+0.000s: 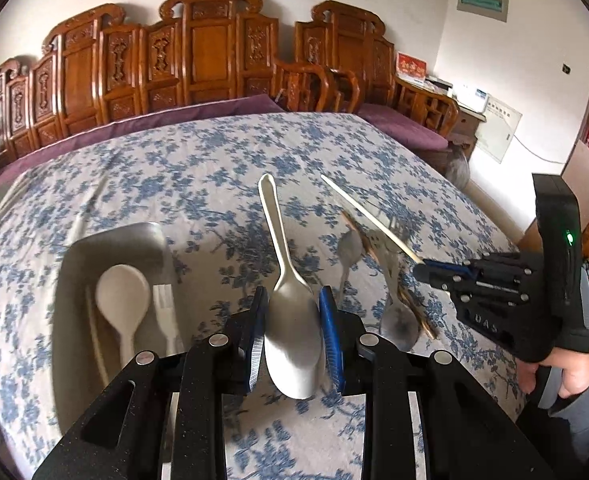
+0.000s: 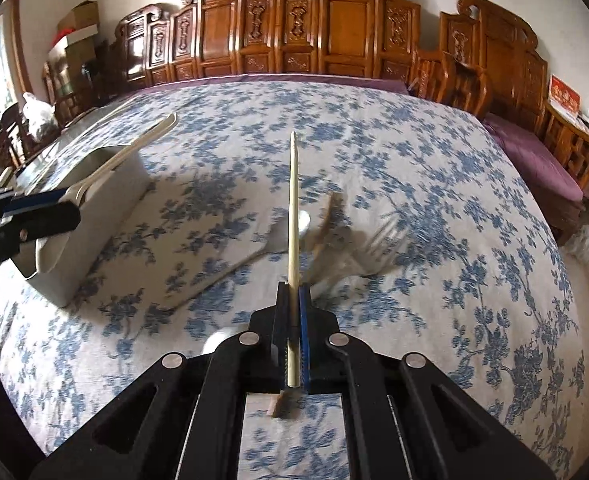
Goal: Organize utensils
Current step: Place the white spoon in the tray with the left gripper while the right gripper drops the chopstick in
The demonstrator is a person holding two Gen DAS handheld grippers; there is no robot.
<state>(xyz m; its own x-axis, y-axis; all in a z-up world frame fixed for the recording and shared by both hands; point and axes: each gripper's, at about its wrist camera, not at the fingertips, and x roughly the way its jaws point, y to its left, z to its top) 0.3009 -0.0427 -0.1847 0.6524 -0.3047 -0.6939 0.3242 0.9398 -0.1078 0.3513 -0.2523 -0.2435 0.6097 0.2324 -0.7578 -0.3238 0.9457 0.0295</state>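
Note:
My left gripper [image 1: 292, 320] is shut on the bowl of a white plastic spoon [image 1: 282, 276], handle pointing away, held above the cloth just right of the metal tray [image 1: 106, 240]. The tray holds a white spoon [image 1: 122, 296], a white fork [image 1: 164, 312] and a pale chopstick [image 1: 96, 340]. My right gripper [image 2: 293, 320] is shut on a pale chopstick [image 2: 293, 216] pointing forward; it also shows in the left wrist view [image 1: 426, 270] with the chopstick [image 1: 370, 218]. Metal spoons [image 1: 398, 316], a metal fork [image 2: 374, 248] and brown chopsticks [image 1: 418, 312] lie on the cloth between the grippers.
The blue floral tablecloth [image 2: 454, 200] covers the table. In the right wrist view the tray [image 2: 94, 216] stands at the left with the left gripper [image 2: 34, 216] over it. Carved wooden chairs [image 1: 214, 48] with purple cushions line the far edge.

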